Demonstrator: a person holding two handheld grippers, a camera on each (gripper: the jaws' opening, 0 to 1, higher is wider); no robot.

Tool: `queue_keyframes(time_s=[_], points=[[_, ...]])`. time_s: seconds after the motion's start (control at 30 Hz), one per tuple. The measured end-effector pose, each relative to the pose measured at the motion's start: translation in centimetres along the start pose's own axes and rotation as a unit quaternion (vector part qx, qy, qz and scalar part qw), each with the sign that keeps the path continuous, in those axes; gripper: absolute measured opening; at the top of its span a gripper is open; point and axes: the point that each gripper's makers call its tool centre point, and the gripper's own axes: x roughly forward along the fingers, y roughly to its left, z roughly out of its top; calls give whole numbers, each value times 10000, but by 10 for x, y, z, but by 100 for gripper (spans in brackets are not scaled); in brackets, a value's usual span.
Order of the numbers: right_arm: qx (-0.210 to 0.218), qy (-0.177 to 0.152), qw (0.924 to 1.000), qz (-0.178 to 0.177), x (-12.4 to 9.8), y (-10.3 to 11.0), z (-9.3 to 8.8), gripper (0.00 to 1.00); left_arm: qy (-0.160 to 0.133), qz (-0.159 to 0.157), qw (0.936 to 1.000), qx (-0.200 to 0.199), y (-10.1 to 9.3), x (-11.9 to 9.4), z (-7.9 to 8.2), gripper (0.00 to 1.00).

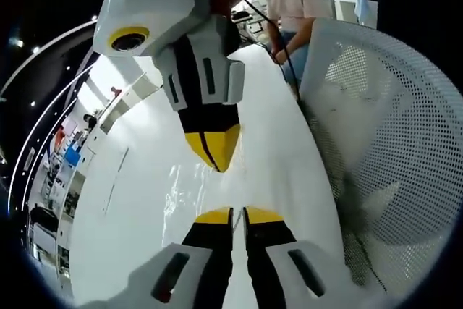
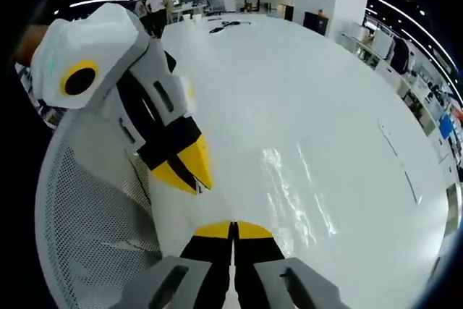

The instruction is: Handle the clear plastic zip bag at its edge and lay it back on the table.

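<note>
Closest to my lens in the left gripper view, the left gripper (image 1: 238,216) is showing two yellow-tipped black jaws pressed nearly together, with only a thin dark slit between them. I cannot tell whether any film is caught in that slit. Just ahead of them one clear plastic zip bag (image 1: 189,192) is lying flat on the table (image 1: 130,208); I am reading it mostly from its glossy wrinkles and bright streaks against the smooth white top. Coming down from above, the right gripper (image 1: 215,151) is pointing its yellow wedge tip at the bag, its jaws closed to a single dark line.

In the right gripper view, my own right gripper (image 2: 233,230) is again showing both jaws together, and the left gripper (image 2: 189,168) is reaching in from the left with its pointed yellow tip hovering near the tabletop. The bag (image 2: 304,186) is glinting as a pale, shiny, crinkled patch on the table (image 2: 289,85), just beyond the tips.

One white mesh chair back (image 1: 391,142) with a perforated, curved surface is standing beside the table edge. One person in a pale shirt (image 1: 293,5) is sitting at the far end.
</note>
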Motion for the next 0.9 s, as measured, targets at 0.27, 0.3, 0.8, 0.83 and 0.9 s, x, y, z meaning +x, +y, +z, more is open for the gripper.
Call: queue_keyframes(time_s=[0.27,0.3,0.8,0.83,0.9], points=[[-11,-179,9996,-219,-5,-9,9,0,96,-45,9999,69,-1,2,-4,1],[-21,-190,9995,-251,-6,-10,9,0,99,-42,9999,83,-1,2,-5,1],[-480,-592,9929,-910,-25,-29,29,0,53,-55,10000,-53,4,2,0,0],[-503,-616,9925,-933,-28,-27,31,0,87,-63,9999,-79,5,2,1,0],[-581,-693,9904,-1043,-30,-30,34,0,107,-82,9998,-133,5,2,2,0]])
